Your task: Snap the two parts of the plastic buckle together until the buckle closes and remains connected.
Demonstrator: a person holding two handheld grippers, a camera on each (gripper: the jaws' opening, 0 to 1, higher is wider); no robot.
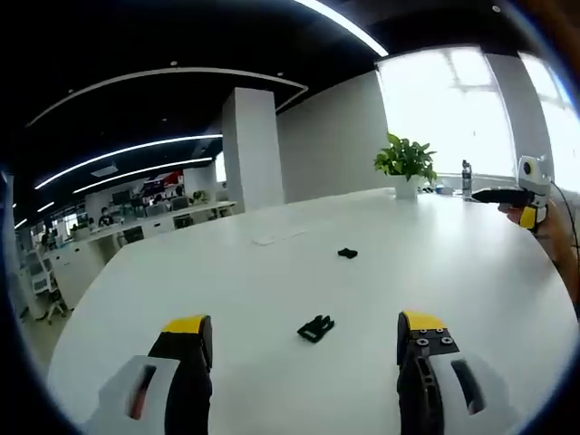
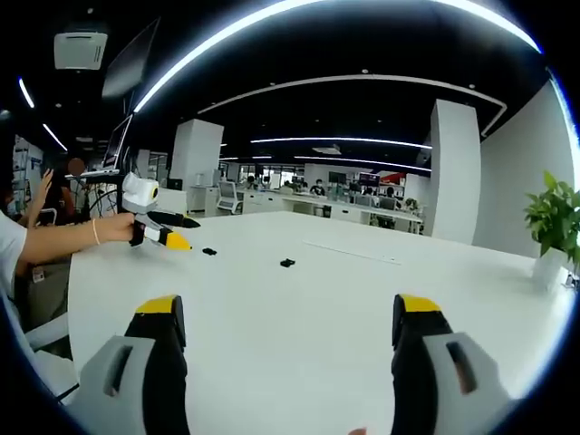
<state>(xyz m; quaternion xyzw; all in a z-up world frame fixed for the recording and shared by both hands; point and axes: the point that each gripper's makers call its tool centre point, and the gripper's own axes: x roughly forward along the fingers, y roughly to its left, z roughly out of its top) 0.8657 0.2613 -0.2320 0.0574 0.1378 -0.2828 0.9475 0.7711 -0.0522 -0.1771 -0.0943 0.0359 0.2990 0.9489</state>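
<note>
Both grippers stood with jaws spread wide and nothing between them. Low in the left gripper view, the left gripper (image 1: 304, 337) hung over the white table (image 1: 272, 290), its yellow-tipped jaws rising from the bottom edge on either side of the nearer buckle part (image 1: 315, 328), which lay flat just below the frame's centre, touching neither jaw. The second buckle part (image 1: 347, 253) lay farther up the table, well apart from the first.

At the right edge of that view a hand (image 1: 535, 217) held the right gripper (image 1: 485, 194) above the table. A potted plant (image 1: 405, 163) in a white pot stood in the upper right, with a dark bottle (image 1: 467, 178) beside it near the window.

Across the bottom of the right gripper view, the right gripper (image 2: 288, 319) was empty too. Both buckle parts showed small at mid-frame left, one (image 2: 287, 264) near centre, the other (image 2: 209, 252) just beside the left gripper's (image 2: 172, 237) yellow tip.
</note>
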